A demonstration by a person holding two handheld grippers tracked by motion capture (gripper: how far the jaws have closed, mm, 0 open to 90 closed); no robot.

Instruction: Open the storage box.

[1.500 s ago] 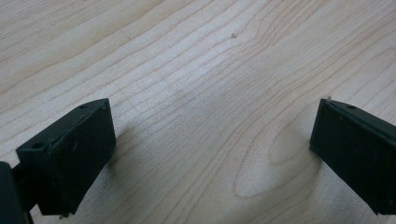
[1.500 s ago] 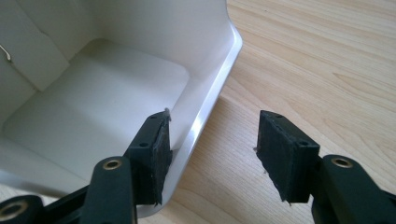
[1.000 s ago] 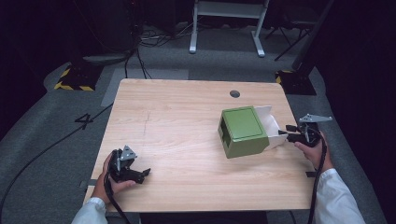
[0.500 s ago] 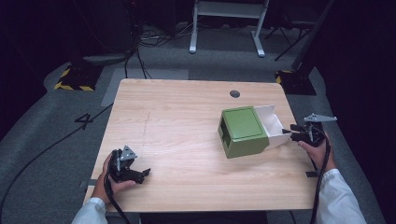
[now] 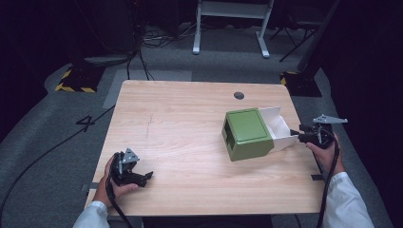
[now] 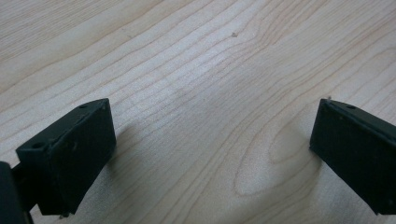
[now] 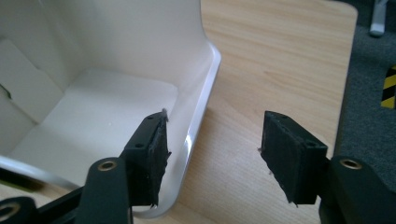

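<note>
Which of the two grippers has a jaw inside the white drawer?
The right gripper: one jaw sits inside the white drawer, straddling its rim. The left gripper hangs open over bare table.

High view overhead, far; gripper views close above table [image 5: 190,118]

One readable mark: a white numeral 4 [image 5: 83,121] on the grey floor [image 5: 57,142], at about 9 o'clock from the table [image 5: 190,114]. Nothing else legible.
</note>
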